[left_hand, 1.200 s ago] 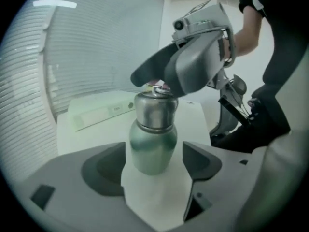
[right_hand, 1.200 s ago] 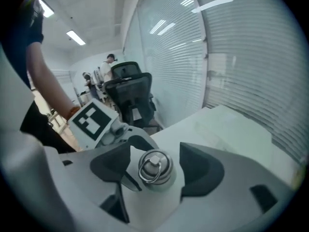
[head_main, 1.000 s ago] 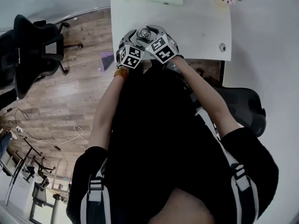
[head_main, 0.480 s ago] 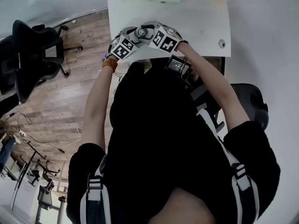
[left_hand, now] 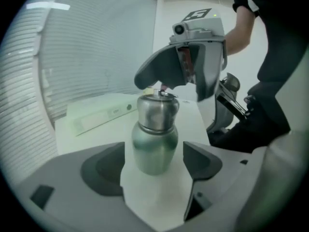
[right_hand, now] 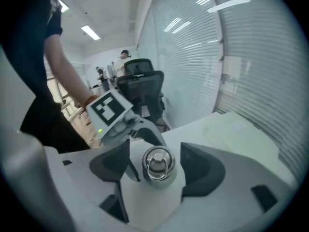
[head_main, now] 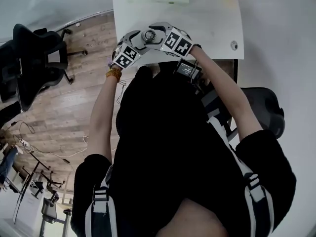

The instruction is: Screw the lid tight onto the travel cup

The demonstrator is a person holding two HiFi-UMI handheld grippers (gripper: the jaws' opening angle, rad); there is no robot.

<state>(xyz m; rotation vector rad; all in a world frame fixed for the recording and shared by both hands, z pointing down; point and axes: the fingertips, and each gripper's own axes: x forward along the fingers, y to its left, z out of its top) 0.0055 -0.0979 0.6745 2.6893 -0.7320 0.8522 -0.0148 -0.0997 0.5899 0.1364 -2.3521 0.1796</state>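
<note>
**Capped travel cup (left_hand: 153, 146) stands on white tabletop (head_main: 212, 23), both tongs let go**

The steel cup stands upright near the tabletop's front edge, its ring-topped lid (right_hand: 157, 164) seated. Left tongs (left_hand: 153, 167) bracket the body and right tongs (right_hand: 157, 167) the lid. Both have just been opening and stand wide, pads clear of the metal. Tightening looks finished or between turns; how tight the lid is cannot be seen.
</note>
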